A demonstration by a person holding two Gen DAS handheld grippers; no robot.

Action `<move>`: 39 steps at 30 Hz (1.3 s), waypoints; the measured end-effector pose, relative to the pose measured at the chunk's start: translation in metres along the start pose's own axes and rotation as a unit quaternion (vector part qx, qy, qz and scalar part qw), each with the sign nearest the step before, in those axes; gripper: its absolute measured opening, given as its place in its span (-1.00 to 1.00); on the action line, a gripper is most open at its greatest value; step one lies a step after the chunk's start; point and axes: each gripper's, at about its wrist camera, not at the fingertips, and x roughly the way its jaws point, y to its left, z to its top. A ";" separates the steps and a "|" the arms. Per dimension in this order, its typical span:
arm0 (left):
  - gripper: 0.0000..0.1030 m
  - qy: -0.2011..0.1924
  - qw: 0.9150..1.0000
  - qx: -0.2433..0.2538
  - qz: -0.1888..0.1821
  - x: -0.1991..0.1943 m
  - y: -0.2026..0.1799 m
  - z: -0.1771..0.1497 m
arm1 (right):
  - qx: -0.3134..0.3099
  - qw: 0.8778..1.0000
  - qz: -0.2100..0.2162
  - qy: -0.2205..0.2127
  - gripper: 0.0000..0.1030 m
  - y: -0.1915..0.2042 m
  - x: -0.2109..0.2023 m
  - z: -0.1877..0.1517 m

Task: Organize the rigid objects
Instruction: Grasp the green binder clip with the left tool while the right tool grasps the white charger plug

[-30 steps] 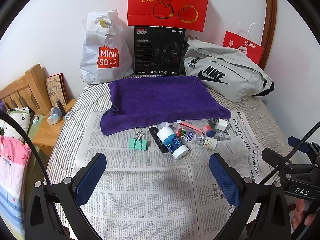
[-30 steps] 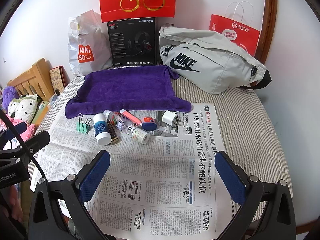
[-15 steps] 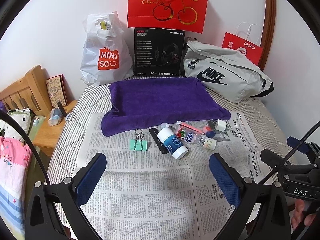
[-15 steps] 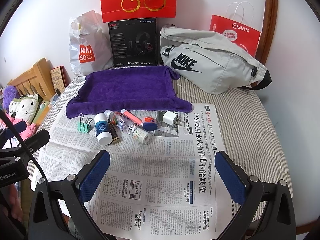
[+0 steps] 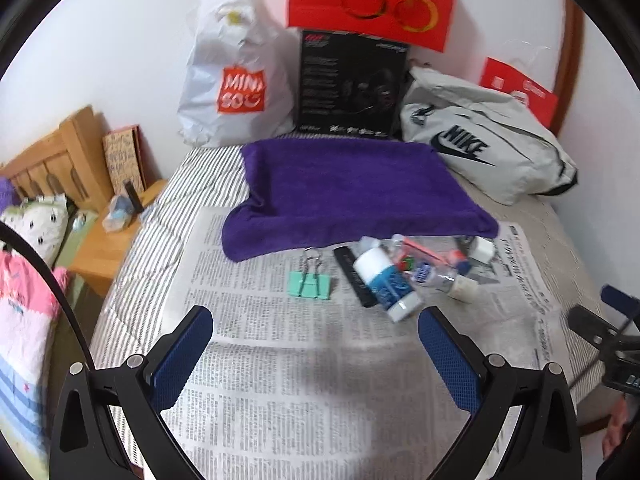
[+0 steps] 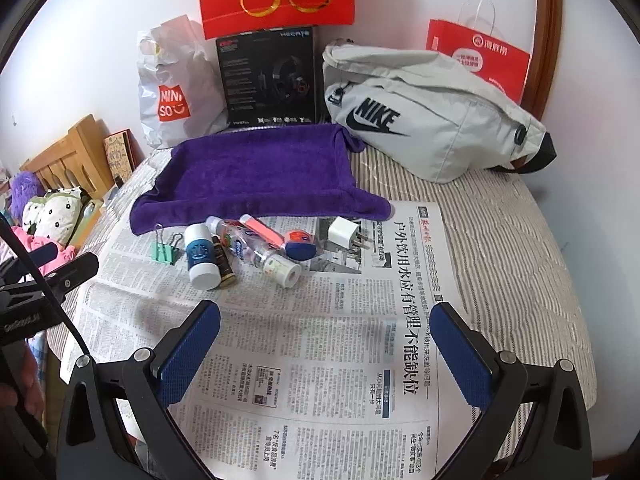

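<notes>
Both grippers [image 5: 316, 334] [image 6: 326, 328] agape above slightly blurred clutter [image 6: 244, 246]

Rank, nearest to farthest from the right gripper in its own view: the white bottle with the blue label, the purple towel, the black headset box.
From the right gripper:
1. White bottle with blue label, on the newspaper, ahead left.
2. Purple towel, spread behind the clutter.
3. Black headset box, upright against the wall.

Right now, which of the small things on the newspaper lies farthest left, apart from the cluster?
The green binder clip, alone at the row's left end; the bottles and charger bunch together.
</notes>
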 end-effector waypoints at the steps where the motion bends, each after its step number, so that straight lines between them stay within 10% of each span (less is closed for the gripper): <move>1: 1.00 0.006 1.000 -0.003 0.000 0.007 0.003 0.000 | 0.002 1.000 0.000 0.002 1.00 -0.002 0.003 0.000; 20: 0.75 0.055 0.998 0.027 -0.006 0.135 0.009 0.003 | 0.014 0.999 0.021 0.023 0.98 -0.027 0.053 0.000; 33: -0.15 0.039 0.996 0.068 -0.031 0.139 0.008 0.002 | 0.009 0.997 0.017 0.071 0.97 -0.028 0.098 0.003; 39: -0.23 0.038 0.995 0.082 -0.036 0.141 0.001 0.003 | 0.022 0.997 0.036 0.068 0.95 -0.032 0.117 0.018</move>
